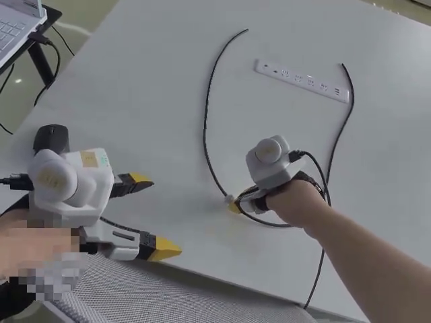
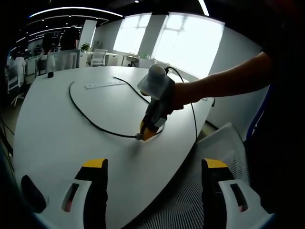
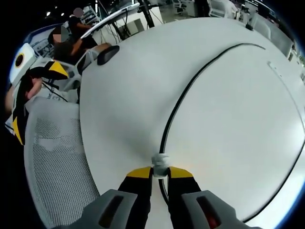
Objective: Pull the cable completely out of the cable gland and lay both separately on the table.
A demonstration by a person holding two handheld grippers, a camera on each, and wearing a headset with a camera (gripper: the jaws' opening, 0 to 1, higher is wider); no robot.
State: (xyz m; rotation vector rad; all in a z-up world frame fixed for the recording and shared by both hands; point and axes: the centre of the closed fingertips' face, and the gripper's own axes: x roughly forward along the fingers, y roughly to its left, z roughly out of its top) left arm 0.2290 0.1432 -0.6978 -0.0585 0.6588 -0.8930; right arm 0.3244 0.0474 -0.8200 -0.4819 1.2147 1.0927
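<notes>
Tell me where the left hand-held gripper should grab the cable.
Probably best: grip the cable just beyond the cable gland, which the right hand-held gripper pinches. It lies flat and nearly straight there, so come from above, jaws across it.

Pwr strip [image 1: 303,80] + mouse [image 1: 51,138] on white table [image 1: 148,81], laptop [image 1: 13,27] beside it

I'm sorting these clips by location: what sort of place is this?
Probably an open-plan office: a large white table with a power strip on it, a laptop beside it, and office chairs by big windows.
</notes>
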